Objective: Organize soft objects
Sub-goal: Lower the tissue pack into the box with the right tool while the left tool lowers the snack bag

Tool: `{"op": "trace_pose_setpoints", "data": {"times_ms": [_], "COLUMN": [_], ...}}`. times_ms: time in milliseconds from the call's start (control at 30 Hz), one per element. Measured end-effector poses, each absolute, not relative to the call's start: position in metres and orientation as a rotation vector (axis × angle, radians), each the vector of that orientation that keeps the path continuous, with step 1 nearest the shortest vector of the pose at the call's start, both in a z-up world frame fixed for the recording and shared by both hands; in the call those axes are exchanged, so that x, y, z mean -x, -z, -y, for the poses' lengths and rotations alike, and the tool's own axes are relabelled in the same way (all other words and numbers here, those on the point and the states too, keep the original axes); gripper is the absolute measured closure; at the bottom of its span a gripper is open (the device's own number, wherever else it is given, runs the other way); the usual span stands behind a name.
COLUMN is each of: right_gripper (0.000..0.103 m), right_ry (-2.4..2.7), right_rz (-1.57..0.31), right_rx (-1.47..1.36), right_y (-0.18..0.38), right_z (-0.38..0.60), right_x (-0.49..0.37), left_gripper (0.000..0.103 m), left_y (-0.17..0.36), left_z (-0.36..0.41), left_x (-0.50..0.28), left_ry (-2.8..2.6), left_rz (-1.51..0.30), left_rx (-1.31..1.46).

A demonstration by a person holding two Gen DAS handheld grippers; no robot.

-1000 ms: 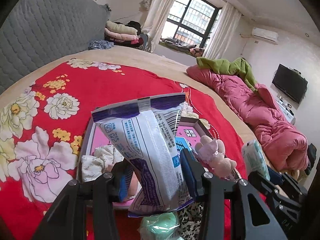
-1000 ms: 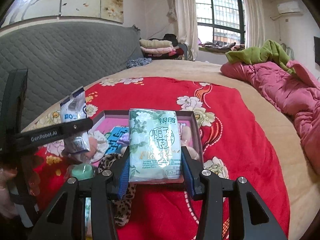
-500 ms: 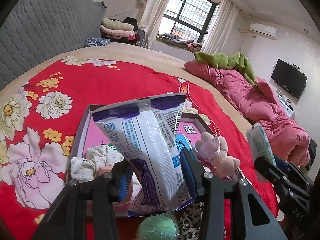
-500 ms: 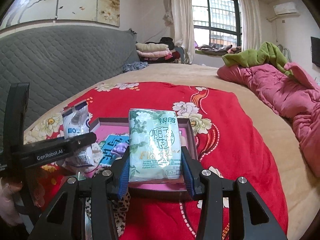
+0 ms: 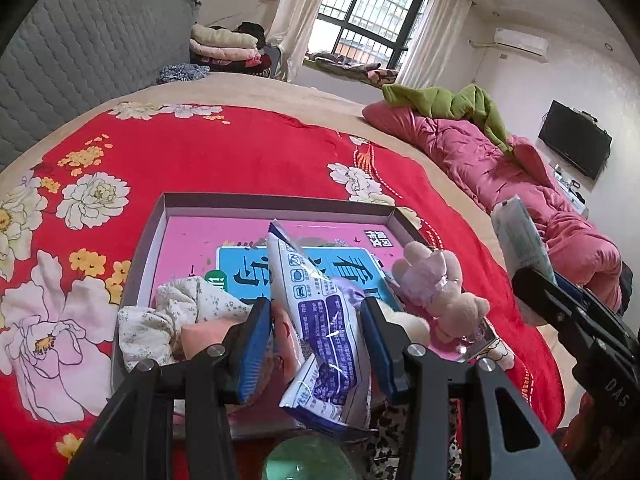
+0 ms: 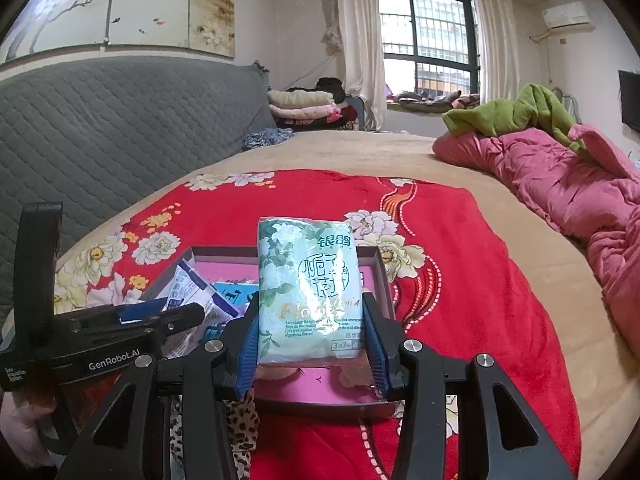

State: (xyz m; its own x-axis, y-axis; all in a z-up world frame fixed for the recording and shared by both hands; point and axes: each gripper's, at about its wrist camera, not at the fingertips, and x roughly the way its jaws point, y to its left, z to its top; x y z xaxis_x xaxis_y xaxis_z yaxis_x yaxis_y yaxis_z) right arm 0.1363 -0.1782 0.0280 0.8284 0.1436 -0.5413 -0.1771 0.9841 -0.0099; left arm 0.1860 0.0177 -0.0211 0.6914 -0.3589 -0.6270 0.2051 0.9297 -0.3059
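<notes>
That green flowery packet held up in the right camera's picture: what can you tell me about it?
The green packet is a soft, glossy plastic pack, pale green with white flowers and leaves, dark Chinese characters, gold lettering and small print below. It looks like pocket tissues. It stands upright, clamped at its lower sides between the blue pads of the right hand-held gripper, above the near edge of the pink-lined box on the red blanket. Only the pads appear to touch it. The left camera shows it edge-on.

both grippers [image 5: 316, 344] [image 6: 310, 338], jaws half-spread, angled downward
</notes>
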Motion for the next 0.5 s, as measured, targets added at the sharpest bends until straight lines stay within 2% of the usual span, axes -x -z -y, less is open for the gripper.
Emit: {"op": "trace_pose_setpoints", "data": {"times_ms": [500], "right_gripper": [0.056], "right_ry": [-0.19], "right_rz": [-0.68], "right_rx": [0.049], "right_y": [0.005], "right_z": [0.17], "right_x": [-0.161], "left_gripper": [0.057], "left_y": [0.028], "left_z": [-0.027], "left_x": [-0.19], "left_ry": [0.289], "left_rz": [-0.759], "left_rx": [0.234]}}
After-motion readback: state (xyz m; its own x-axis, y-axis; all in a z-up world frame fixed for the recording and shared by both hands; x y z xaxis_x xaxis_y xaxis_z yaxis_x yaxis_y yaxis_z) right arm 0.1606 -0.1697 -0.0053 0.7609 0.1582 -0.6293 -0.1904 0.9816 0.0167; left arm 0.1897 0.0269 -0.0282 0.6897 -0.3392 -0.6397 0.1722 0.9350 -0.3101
